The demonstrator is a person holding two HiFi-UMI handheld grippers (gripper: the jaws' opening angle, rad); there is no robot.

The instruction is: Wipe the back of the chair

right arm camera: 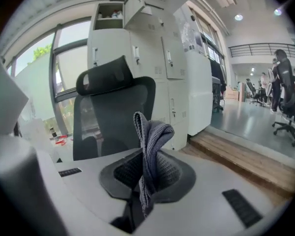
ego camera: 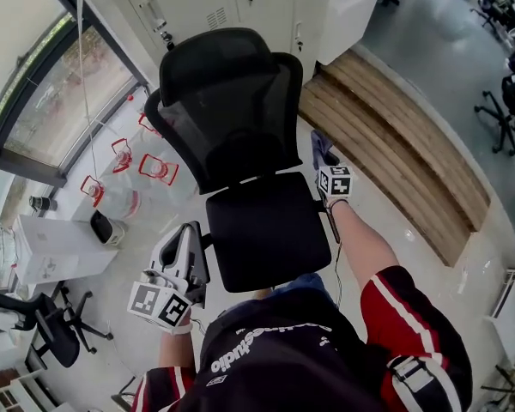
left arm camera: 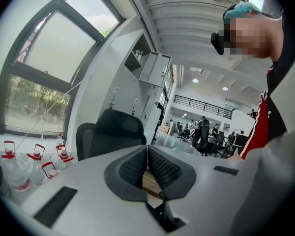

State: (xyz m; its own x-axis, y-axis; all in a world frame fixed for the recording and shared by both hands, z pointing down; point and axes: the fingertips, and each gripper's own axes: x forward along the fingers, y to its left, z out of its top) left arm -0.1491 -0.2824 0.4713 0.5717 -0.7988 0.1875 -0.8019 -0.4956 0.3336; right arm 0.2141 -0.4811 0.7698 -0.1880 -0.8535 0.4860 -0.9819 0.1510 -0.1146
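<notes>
Cloth (right arm camera: 150, 141) hangs pinched in the right tool (right arm camera: 145, 173); the left tool (left arm camera: 147, 167) is clenched, empty. The mesh chair back (ego camera: 232, 110) could snag the cloth loose.

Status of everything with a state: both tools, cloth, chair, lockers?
left tool: shut, nothing between its jaws.
right tool: shut on cloth.
cloth: pinched, bunched, standing up past the jaws.
chair: upright, seat bare.
top locker: door open.
</notes>
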